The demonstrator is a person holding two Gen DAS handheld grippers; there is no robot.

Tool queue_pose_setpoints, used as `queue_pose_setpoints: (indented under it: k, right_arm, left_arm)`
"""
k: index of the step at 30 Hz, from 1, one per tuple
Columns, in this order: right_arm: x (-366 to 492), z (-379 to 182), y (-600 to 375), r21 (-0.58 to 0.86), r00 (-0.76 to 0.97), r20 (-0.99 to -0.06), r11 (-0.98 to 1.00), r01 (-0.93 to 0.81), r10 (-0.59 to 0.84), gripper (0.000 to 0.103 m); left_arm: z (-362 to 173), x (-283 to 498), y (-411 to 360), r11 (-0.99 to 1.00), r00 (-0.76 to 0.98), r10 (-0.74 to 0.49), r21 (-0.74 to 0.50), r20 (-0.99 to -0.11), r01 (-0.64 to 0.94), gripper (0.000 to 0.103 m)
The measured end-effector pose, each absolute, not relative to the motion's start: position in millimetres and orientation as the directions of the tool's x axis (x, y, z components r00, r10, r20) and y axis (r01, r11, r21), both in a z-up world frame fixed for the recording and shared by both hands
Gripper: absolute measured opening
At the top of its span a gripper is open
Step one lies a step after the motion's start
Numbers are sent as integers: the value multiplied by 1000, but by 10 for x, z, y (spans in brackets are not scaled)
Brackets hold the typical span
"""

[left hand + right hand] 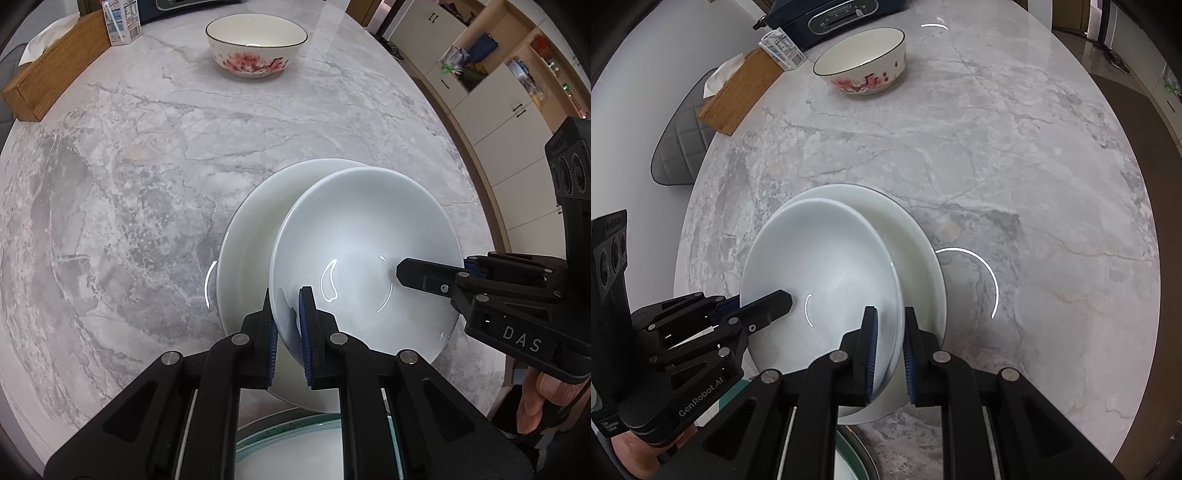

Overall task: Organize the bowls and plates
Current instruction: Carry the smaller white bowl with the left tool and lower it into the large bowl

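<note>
A white bowl (365,254) is held tilted over a larger white plate (251,236) on the marble table. My left gripper (288,332) is shut on the bowl's near-left rim. My right gripper (888,350) is shut on the bowl's (820,269) right rim, above the plate (919,243). Each gripper shows in the other's view: the right one (461,273), the left one (738,314). A floral bowl (256,44) stands at the far side of the table, also in the right wrist view (862,61). A green-rimmed plate (288,443) lies at the near edge under my grippers.
A wooden tissue box (55,66) and a milk carton (121,20) stand at the far left, by a dark appliance (831,14). A grey chair (681,136) is left of the table. Cabinets and shelves (498,81) line the right.
</note>
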State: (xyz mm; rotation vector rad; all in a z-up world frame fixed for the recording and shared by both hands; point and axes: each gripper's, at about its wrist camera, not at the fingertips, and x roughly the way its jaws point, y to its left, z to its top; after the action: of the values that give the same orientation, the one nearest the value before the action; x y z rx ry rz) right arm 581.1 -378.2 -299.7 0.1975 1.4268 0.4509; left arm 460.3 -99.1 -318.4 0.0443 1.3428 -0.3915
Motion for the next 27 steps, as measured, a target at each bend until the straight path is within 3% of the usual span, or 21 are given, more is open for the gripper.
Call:
queue_pose_setpoints:
  k: [18,21,24,27]
  right_arm:
    - [5875,-3102,-3625,321,61,-936,913,-252,346,16]
    - [5863,-3097,-3604,311,64,-939,914,-259,338,17]
    - [5852,-3093,-3600,319,65,-936,912,-257,345,19]
    - [5848,-3078,-3610,319,71,-935,913,-255,347,21]
  left_arm:
    - [-3232,4686,-940,943,174,-259,-209,-950,260,15]
    - [-3192,4643,-937,938,175,-287,-239,-942,251,25]
    - [-3152,4602,-969,923,170,-332,-283,-928,259,44]
    - [-3097,4569,-976,929,186,-325,-276,-927,247,51]
